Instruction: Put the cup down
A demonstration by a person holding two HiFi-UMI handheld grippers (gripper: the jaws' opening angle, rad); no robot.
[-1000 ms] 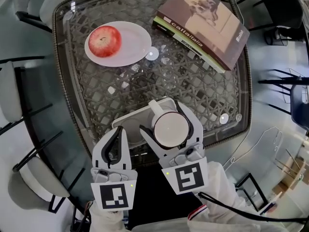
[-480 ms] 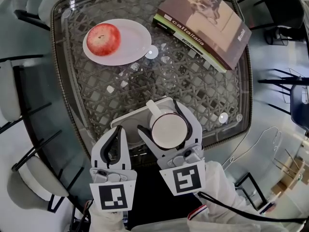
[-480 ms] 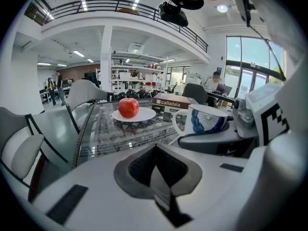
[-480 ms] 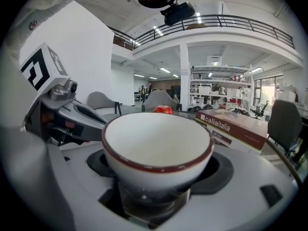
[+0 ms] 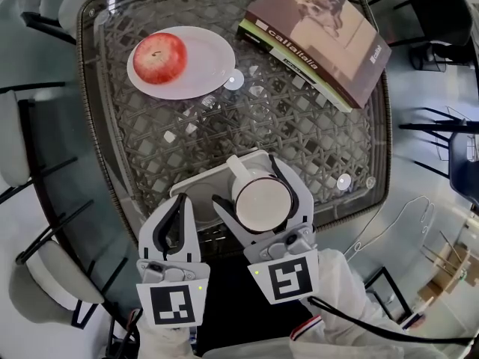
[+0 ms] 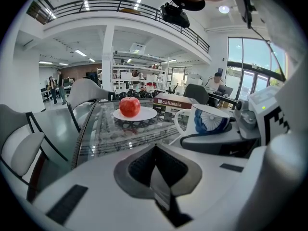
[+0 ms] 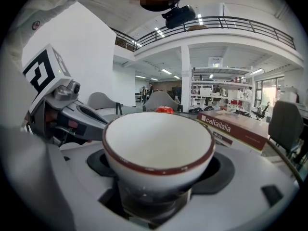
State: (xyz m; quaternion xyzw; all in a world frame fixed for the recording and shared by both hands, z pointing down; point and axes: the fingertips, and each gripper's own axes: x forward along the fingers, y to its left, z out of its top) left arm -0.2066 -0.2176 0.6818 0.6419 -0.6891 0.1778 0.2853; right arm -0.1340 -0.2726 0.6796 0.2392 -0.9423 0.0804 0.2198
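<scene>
Cup, white ceramic with a dark red rim [image 5: 263, 203], is clamped upright in the wide-set jaws of the right tool [image 5: 245, 179], over the white square tray [image 5: 196, 190] at the glass worktop's [image 5: 262, 118] near edge (presumably its landing spot). Left tool [image 5: 179, 204] is closed and empty. Only the left gripper view shows the cup's blue side pattern.
</scene>
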